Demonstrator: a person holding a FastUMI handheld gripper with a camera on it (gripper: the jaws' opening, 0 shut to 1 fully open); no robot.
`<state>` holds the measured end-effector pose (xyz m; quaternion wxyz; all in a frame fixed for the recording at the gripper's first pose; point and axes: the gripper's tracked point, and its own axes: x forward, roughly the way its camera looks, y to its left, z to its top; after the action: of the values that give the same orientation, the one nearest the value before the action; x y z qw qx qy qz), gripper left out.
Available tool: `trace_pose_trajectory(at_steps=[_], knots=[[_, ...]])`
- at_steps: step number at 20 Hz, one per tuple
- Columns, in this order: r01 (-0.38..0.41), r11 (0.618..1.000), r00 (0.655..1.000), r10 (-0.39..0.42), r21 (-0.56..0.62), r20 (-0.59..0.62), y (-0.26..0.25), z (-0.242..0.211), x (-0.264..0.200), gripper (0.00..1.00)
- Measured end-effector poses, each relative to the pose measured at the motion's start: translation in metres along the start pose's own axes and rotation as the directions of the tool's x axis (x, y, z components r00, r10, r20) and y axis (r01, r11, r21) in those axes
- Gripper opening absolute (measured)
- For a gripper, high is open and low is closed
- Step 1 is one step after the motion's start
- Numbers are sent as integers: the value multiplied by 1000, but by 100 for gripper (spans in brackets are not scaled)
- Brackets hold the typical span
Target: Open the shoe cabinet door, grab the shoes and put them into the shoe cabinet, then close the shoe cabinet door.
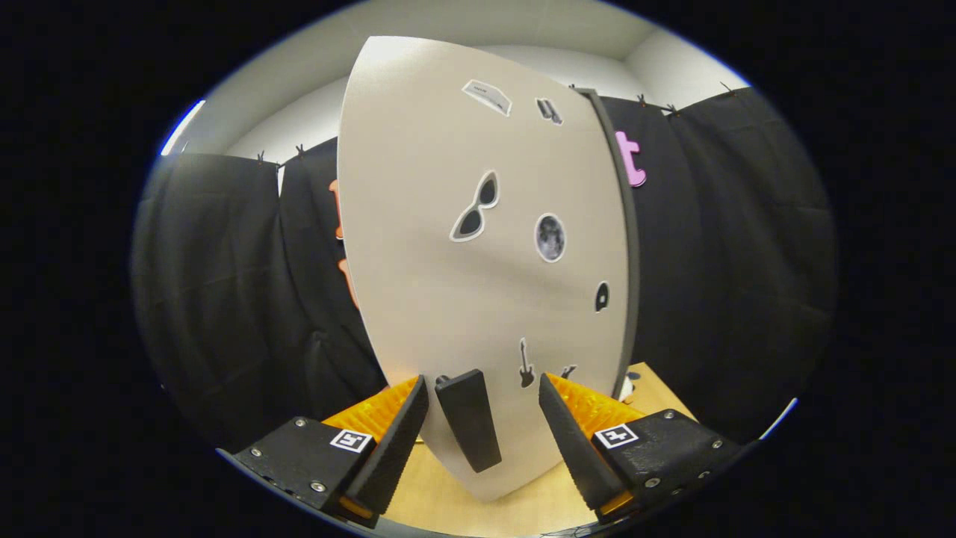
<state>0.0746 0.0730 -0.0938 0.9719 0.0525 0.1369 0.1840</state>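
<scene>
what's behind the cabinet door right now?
Black booth cloth shows on both sides of the cabinet door; the door covers whatever is directly behind it. The gripper is open, its fingers straddling the door handle.

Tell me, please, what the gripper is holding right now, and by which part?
Nothing is held: the gripper is open, its fingers either side of the cabinet door's dark handle, not pressing on it.

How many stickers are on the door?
7 on the cabinet door: two near the top, sunglasses and a moon mid-door, one small near the edge, a guitar and a half-hidden one above the open claw.
</scene>
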Motion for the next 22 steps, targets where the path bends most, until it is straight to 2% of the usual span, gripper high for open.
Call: trace_pose_trajectory(at_steps=[4,12,22], knots=[[-42,999,999,42,-6,-5,24,4,50,93],[-71,997,997,72,35,-11,26,5,83,93],[-26,1000,999,26,-3,-31,32,13,107,94]])
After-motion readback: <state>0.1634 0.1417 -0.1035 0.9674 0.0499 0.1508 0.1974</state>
